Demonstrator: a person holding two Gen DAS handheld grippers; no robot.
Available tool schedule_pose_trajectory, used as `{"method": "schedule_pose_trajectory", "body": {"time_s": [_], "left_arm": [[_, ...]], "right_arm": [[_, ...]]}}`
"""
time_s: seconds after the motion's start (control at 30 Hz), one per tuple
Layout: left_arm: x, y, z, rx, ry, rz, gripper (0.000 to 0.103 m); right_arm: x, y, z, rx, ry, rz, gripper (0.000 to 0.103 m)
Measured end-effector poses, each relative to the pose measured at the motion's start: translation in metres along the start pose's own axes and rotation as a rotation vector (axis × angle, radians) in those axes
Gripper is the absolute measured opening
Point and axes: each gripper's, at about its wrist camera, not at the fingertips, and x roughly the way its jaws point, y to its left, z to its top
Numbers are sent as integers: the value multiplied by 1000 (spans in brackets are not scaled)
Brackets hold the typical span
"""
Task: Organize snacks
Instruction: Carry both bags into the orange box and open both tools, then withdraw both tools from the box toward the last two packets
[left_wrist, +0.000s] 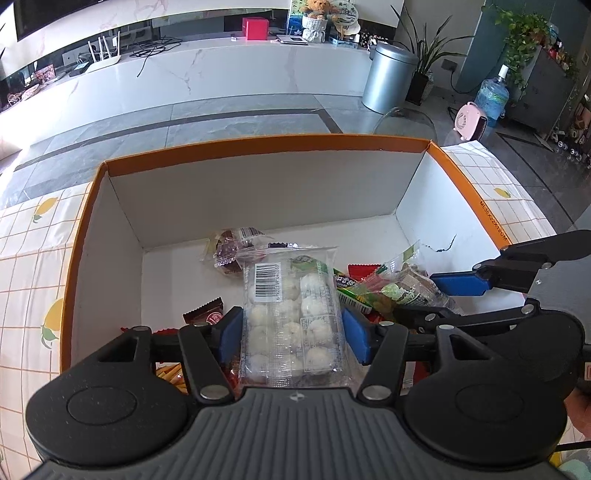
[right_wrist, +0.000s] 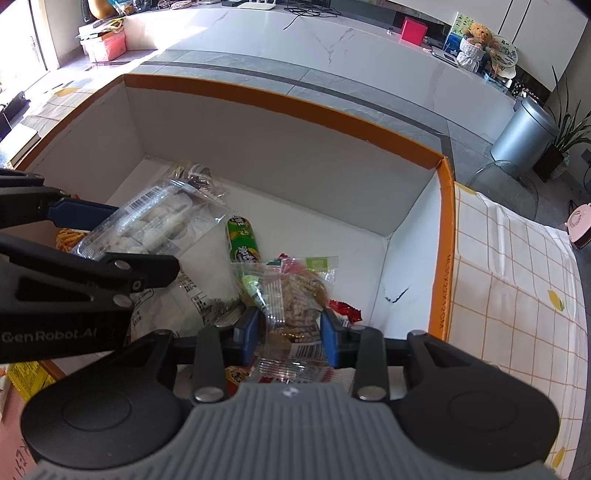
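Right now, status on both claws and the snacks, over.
Left claw shut on clear pack of white rice balls. Right claw shut on clear brown-snack packet. Both over orange-rimmed box, loose snacks beneath. Nothing blocking.

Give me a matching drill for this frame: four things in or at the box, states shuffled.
1. pack of white balls
2. green tube snack
3. clear brown-snack bag
4. box

a. orange rim, white inside
b. between the right gripper fingers
c. lying loose on the box floor
d. between the left gripper fingers

Pairs: 1-d, 2-c, 3-b, 4-a
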Motion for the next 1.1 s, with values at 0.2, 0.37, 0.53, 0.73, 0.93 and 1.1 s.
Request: {"method": "schedule_pose_trajectory", "body": {"time_s": [0.2, 0.37, 0.53, 0.73, 0.93, 1.1], "left_arm": [[-22, -5, 1, -2, -69, -3, 74], [-53, -13, -4, 11, -153, 14, 77], [-85, -20, -19, 23, -212, 30, 77], [-119, -28, -48, 34, -238, 49, 78], [-142, -29, -90, 18, -278, 69, 78], [-140, -20, -128, -38, -263, 56, 78]], "right_arm": [[-20, 1, -1, -18, -41, -8, 44], [-52, 3, -9, 6, -111, -2, 52], [-91, 13, -33, 22, -223, -13, 56], [-134, 30, -74, 66, -348, -8, 56], [-154, 50, -125, 153, -410, -2, 57], [-153, 70, -166, 234, -410, -6, 57]]}}
